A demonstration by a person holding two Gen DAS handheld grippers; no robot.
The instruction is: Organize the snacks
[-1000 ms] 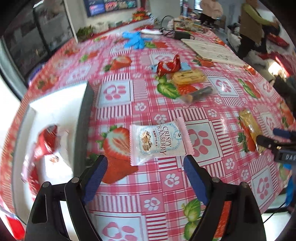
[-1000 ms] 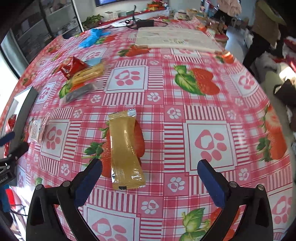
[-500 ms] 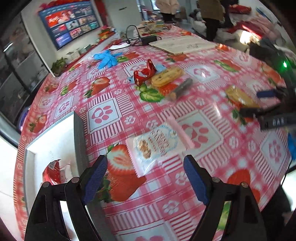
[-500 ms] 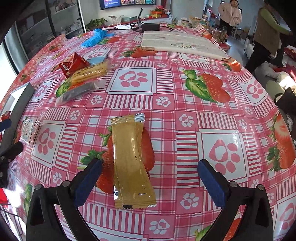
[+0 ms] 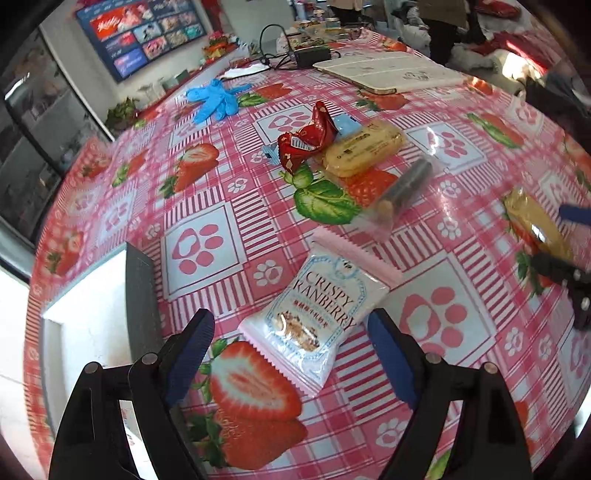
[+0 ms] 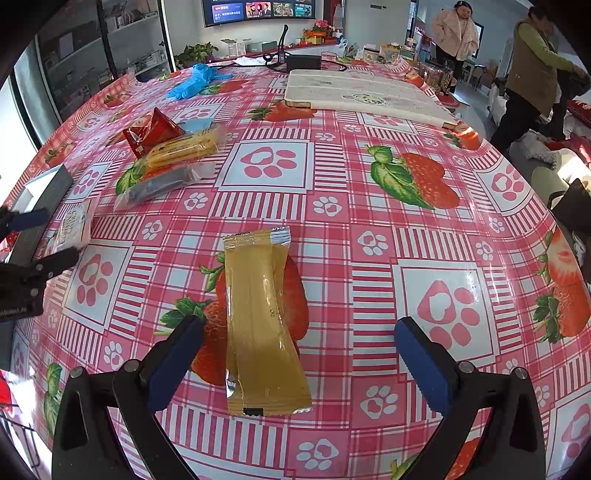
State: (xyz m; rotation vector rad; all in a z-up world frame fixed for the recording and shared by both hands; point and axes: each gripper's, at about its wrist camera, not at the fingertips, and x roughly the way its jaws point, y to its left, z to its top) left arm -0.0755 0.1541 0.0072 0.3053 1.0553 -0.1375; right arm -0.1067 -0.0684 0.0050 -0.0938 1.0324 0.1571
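White-and-pink packet (image 5: 318, 314) reads "CRISPY CRANBERRY", Chinese print below.

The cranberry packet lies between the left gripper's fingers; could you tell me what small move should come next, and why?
Probably lower the left gripper a little and finish closing on the cranberry packet. Its jaws are closing, yet the pads do not touch the packet, which lies flat on the tablecloth beside the white box.

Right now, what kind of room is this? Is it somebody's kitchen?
Probably not a kitchen. It looks more like a shared activity room or small shop: a big wall screen showing pictures, glass-fronted display shelves, and a long table in strawberry oilcloth with people in coats standing behind.
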